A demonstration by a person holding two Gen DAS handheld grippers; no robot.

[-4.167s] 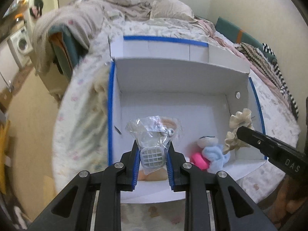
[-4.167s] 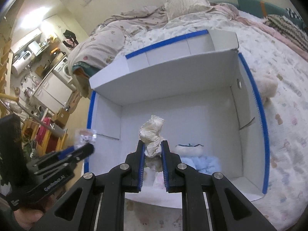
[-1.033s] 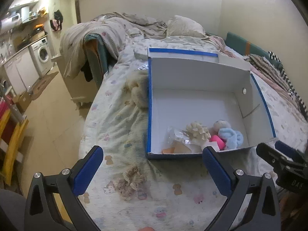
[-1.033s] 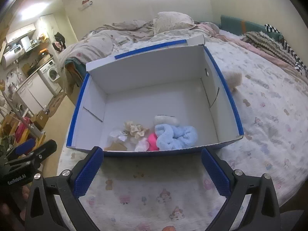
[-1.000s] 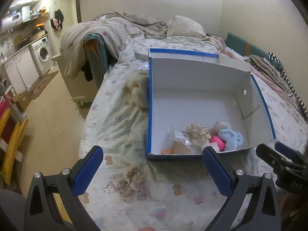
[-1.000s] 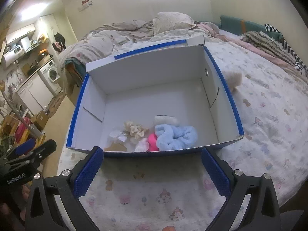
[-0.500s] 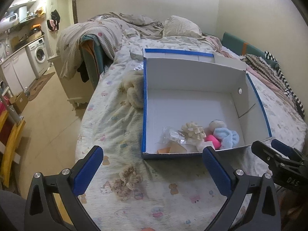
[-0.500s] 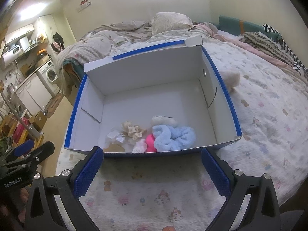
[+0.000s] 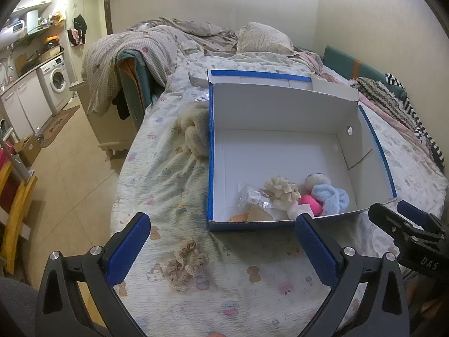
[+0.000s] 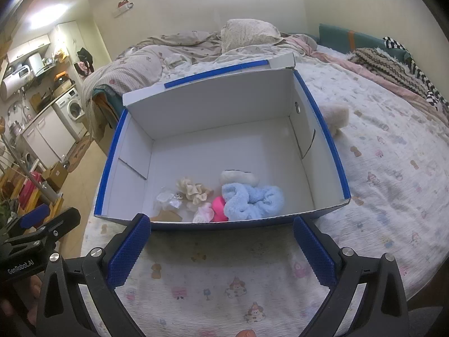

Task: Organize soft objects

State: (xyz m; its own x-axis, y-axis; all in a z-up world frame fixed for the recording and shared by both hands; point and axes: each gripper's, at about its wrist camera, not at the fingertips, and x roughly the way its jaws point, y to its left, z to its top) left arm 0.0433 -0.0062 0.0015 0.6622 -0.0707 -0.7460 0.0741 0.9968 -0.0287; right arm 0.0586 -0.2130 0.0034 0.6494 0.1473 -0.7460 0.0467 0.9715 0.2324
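Note:
A white cardboard box with blue edges (image 9: 280, 118) (image 10: 213, 104) sits open on the bed. Near its front wall lie a clear plastic bag (image 9: 251, 198) (image 10: 168, 198), a cream scrunchie (image 9: 282, 191) (image 10: 193, 191), a pink item (image 9: 308, 200) (image 10: 218, 205) and a light blue fluffy scrunchie (image 9: 331, 196) (image 10: 252, 198). A beige lace scrunchie (image 9: 183, 264) lies on the sheet in front of the box's left corner. My left gripper (image 9: 221, 241) hangs open over that sheet, empty. My right gripper (image 10: 221, 241) is open and empty before the box's front wall.
A cream fluffy item (image 9: 195, 132) lies against the box's left side, and another (image 10: 335, 116) rests by its right side. Bedding and a pillow (image 9: 261, 38) are heaped at the bed's head. The bed's left edge drops to a tiled floor (image 9: 70, 163).
Both grippers released their items into the box, opened wide and pulled back toward the bed's foot. Over the last second the views have drifted only slightly.

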